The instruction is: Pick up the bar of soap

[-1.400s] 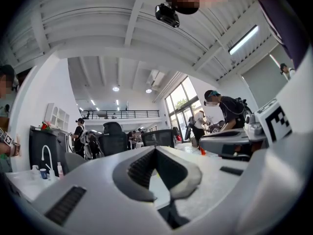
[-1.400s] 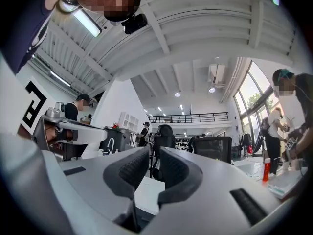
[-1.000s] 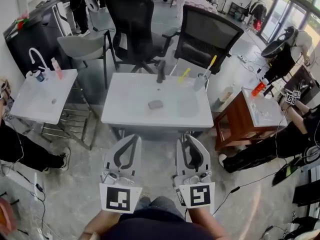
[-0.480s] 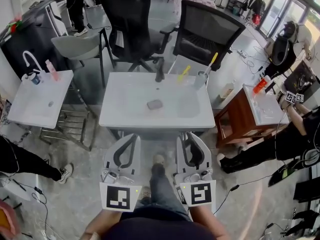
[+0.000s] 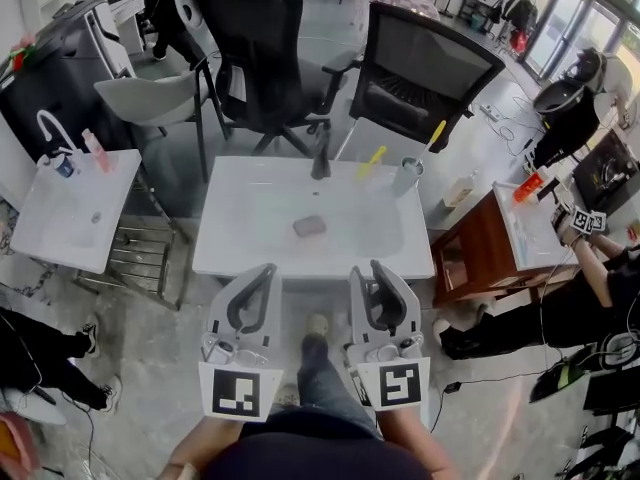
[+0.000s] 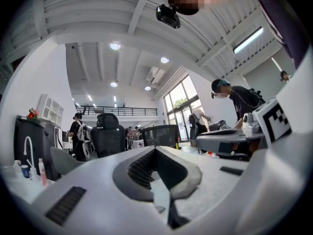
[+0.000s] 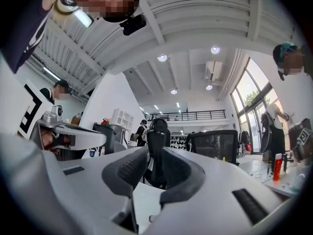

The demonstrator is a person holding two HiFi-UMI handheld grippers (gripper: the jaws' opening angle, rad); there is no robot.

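Probably the soap [image 5: 309, 226] (mid-frame) is slick and stiff: pinch its long sides. Right hand-held gripper [image 5: 368, 268], jaws just widening, slightly apart, empty; left hand-held gripper [image 5: 268, 269], jaws together, empty.

Smooth white sink [image 5: 250, 218], matt grey soap bar [image 5: 309, 226]

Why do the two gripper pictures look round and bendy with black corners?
Left gripper view: the wide lens bends the ceiling beams into curves and leaves black corners. Right gripper view: same bending, plus glare from the ceiling lamps. Head view: less bent, though the chairs lean outward near the edges; the bar of soap on the white sink top looks fairly sharp.
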